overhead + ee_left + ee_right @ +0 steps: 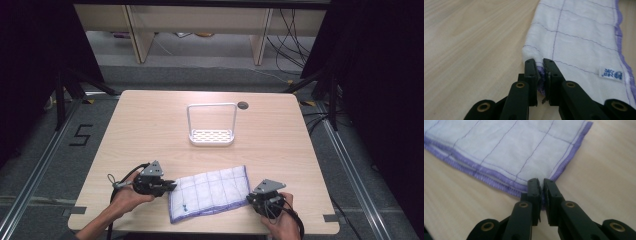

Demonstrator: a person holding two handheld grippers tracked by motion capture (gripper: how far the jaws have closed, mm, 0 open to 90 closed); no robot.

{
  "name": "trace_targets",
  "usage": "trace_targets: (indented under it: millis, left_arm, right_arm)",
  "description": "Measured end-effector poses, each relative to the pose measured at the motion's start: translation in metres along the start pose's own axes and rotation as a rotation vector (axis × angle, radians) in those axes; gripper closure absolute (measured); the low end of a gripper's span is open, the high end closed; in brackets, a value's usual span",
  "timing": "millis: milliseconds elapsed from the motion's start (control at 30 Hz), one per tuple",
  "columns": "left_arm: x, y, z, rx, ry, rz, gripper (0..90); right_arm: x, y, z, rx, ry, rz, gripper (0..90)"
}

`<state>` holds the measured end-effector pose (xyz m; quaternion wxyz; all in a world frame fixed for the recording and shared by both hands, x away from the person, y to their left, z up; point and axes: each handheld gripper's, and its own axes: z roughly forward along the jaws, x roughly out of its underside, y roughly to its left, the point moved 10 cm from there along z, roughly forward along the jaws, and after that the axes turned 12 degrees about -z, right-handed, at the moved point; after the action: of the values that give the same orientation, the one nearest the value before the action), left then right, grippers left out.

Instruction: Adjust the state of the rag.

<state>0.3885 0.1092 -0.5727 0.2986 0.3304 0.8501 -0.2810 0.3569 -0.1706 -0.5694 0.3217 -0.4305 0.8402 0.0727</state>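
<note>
Left claw [541,65] clamped on the folded cloth's [579,37] near corner, right claw [542,185] clamped on its purple-hemmed corner. Cloth lies flat on the surface [150,125]; white rack [211,125] well behind.

A lab: black curtains [380,75], floor rails [35,175], loose cables [290,40] around a table [150,115].

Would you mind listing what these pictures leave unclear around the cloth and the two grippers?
- Cloth label: blue print too blurred to read, left gripper view.
- Cloth edge inside the left gripper: covered by its jaws.
- Cloth corner in the right gripper: hidden by its jaws.
- Rack: base holes too small, high view.
</note>
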Motion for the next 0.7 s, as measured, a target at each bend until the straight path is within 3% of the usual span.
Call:
trace_targets:
  millis: [100,167,233,300,500,600,667,700]
  left_arm:
    - [0.010,-0.011,-0.004,0.015,-0.007,-0.004,81.3]
    - [0.017,-0.017,-0.006,0.027,-0.007,-0.008,81.3]
    - [0.022,-0.027,-0.008,0.046,-0.012,-0.025,81.3]
    - [0.026,-0.043,-0.011,0.076,-0.021,-0.020,81.0]
    - [0.032,-0.065,-0.013,0.107,-0.031,-0.035,79.5]
    - [0.036,-0.079,-0.010,0.124,-0.024,-0.013,76.7]
    - [0.038,-0.082,-0.008,0.136,-0.011,-0.012,74.8]
    - [0.040,-0.085,-0.008,0.144,-0.004,-0.016,69.0]
  right_arm:
    - [-0.016,-0.014,0.007,-0.003,-0.017,-0.025,84.4]
    - [-0.031,-0.027,0.016,-0.022,-0.020,-0.014,84.5]
    - [-0.036,-0.031,0.019,-0.032,-0.026,-0.008,84.5]
    - [-0.049,-0.040,0.028,-0.038,0.004,-0.002,84.5]
    - [-0.070,-0.050,0.053,-0.052,0.019,-0.050,84.5]
    - [-0.074,-0.054,0.069,-0.066,0.056,-0.104,82.7]
    - [-0.075,-0.057,0.073,-0.057,0.044,-0.105,81.4]
    - [-0.077,-0.060,0.074,-0.051,0.038,-0.071,73.2]
